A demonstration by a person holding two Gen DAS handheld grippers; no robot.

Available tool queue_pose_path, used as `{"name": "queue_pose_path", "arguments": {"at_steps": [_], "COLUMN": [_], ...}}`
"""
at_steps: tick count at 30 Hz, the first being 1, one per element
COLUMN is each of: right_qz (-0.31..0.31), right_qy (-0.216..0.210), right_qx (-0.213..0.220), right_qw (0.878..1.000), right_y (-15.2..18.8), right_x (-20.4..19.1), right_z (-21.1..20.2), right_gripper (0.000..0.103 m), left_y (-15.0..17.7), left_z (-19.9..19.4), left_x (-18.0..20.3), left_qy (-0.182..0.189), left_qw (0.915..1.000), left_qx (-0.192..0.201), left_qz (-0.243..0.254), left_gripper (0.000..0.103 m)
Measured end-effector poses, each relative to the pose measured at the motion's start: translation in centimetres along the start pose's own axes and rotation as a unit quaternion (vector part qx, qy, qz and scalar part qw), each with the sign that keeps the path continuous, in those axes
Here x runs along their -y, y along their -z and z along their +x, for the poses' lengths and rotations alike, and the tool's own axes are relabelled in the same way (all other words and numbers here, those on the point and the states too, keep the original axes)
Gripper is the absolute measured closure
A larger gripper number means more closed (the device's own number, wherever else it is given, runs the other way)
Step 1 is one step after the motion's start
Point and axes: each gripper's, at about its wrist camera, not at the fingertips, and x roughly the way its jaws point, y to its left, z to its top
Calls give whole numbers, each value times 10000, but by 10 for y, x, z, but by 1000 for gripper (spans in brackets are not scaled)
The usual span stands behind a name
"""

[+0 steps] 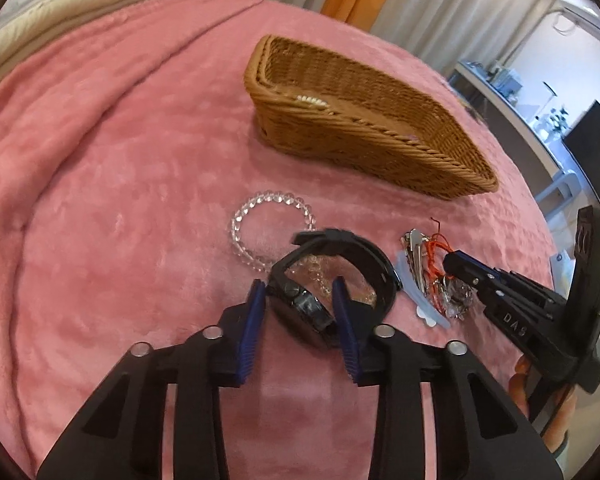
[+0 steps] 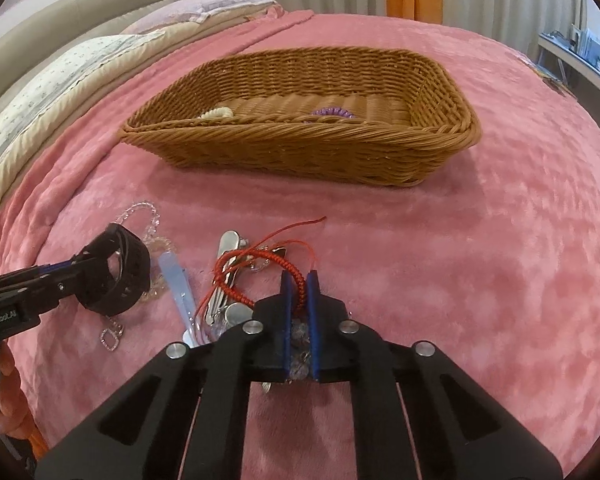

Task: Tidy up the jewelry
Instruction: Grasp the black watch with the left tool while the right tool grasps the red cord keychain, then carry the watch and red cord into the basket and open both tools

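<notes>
Black watch (image 1: 332,280) on pink blanket (image 1: 100,200), at 6 o'clock of left wrist view, band looped upright. Left gripper (image 1: 300,300) clamped on watch case, blue pads (image 1: 254,312) pressed against both sides. Gold chain (image 1: 320,276) visible through the band loop, lying beneath.

Clear bead bracelet (image 1: 268,228) at 10 o'clock from watch, touching or just beside band; cannot tell which.

Red cord bracelet (image 2: 260,268) at centre of right wrist view. Right gripper (image 2: 299,284) pinching it, pads nearly together, cord arching up between them; clear crystal beads (image 2: 300,340) caught lower in the gap. Loose red cord ends trailing toward 12 o'clock.

Silver hair clips (image 2: 228,272) just left of red cord, touching it. Pale blue strip (image 2: 176,280) at 9 o'clock from clips, next to watch band.

Wicker basket (image 2: 300,152) at 12 o'clock, well apart from the pile. Inside: white item (image 2: 218,113) at left end, purple bead bracelet (image 2: 332,112) near middle.

Pillows (image 2: 60,80) at 10 o'clock, beyond the blanket edge.
</notes>
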Motion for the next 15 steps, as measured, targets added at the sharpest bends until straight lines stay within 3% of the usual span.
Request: {"name": "queue_pose_path", "arguments": {"at_steps": [1, 15], "right_qz": [20, 357], "right_qy": [0, -210], "right_qx": [43, 625], "right_qw": [10000, 9972], "right_y": [1, 4], "right_x": [0, 9], "right_z": [-3, -45], "right_gripper": [99, 99], "left_y": [1, 10], "left_z": [-2, -21], "left_x": [-2, 2], "left_qy": [57, 157], "left_qw": [10000, 9974], "left_qx": [53, 540], "left_qz": [34, 450], "left_gripper": [91, 92]}}
